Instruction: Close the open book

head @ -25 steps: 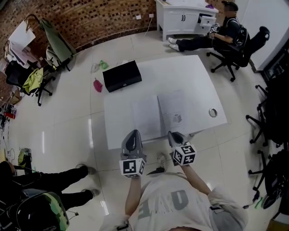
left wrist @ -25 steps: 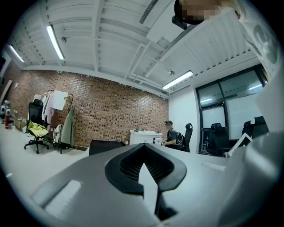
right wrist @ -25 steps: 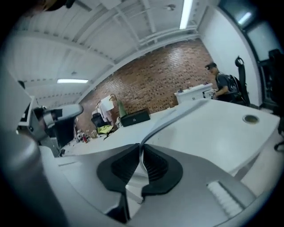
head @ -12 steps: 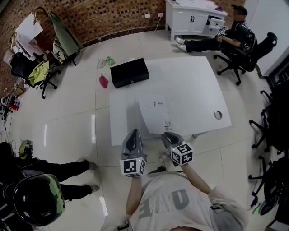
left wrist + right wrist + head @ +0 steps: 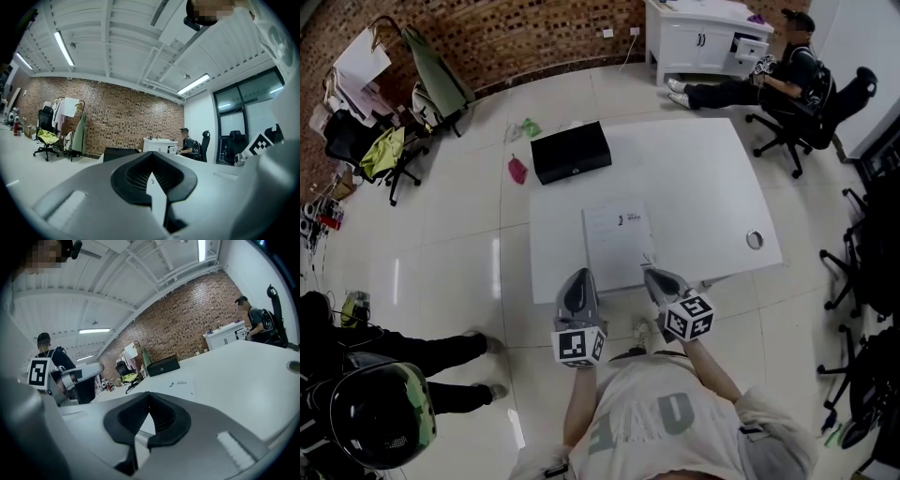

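1. Right tool (image 5: 652,275): the jaws are pressed together with nothing between them (they have just been closing).
2. Left tool (image 5: 577,281): the jaws are likewise pressed together and empty.
3. Both tools hover at the near edge of the tabletop (image 5: 703,178). The right tool is just beside the near right corner of the book (image 5: 617,242), and neither tool holds it.
4. The book lies flat near that edge, one cover wide, with its printed cover facing up. Judge the closing step as done.
5. What is left appears small: check that the cover lies flat, then draw both tools clear.
6. A black box (image 5: 571,152) sits at the far left corner, well apart from the book.
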A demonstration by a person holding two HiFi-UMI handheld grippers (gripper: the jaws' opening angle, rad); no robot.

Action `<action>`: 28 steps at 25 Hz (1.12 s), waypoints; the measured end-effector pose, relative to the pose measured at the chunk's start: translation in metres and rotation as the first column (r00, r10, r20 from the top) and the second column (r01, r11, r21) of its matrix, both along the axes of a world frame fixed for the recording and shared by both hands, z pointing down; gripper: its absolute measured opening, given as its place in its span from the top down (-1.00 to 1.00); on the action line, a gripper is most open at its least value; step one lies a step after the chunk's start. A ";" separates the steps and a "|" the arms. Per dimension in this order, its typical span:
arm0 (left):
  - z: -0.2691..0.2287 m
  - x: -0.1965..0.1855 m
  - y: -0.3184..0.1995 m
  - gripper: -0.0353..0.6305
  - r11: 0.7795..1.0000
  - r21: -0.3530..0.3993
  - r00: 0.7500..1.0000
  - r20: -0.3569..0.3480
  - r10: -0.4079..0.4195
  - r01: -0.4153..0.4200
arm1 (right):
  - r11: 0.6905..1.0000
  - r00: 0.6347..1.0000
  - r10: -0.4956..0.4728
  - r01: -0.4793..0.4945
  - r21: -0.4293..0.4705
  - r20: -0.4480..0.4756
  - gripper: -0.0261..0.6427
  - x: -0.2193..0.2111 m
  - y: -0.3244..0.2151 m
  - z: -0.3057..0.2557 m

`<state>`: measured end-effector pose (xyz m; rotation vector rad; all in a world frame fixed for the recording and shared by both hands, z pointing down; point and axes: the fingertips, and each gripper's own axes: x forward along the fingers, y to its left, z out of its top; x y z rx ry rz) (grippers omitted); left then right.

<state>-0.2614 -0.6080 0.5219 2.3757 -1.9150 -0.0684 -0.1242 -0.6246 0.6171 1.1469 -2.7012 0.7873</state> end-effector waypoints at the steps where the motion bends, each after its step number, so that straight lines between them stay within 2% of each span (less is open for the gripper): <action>1: 0.000 0.000 -0.001 0.85 1.000 0.001 1.000 -0.004 0.001 -0.001 | 1.000 1.000 0.015 -0.015 0.008 0.005 0.91 0.004 -0.003 -0.004; 9: 0.000 0.004 -0.011 0.85 1.000 0.005 0.999 -0.034 0.010 -0.010 | 0.980 0.983 0.165 -0.172 0.101 0.078 0.91 0.050 -0.024 -0.050; 13: -0.002 0.009 -0.014 0.85 1.000 0.008 0.997 -0.071 0.020 -0.019 | 0.962 0.962 0.232 -0.249 0.109 0.146 0.91 0.071 -0.026 -0.066; 18: 0.002 0.011 -0.015 0.85 1.000 0.006 0.996 -0.085 0.019 -0.019 | 0.963 0.962 0.231 -0.248 0.108 0.143 0.91 0.078 -0.024 -0.064; 24: 0.014 0.004 -0.004 0.85 1.000 0.012 0.992 -0.122 -0.020 0.021 | 0.973 0.970 0.208 -0.218 0.080 0.124 0.91 0.074 -0.013 -0.048; 28: 0.017 0.002 0.017 0.85 1.000 -0.011 0.990 -0.141 -0.028 0.026 | 0.952 0.950 0.264 -0.284 0.110 0.165 0.91 0.088 0.009 -0.057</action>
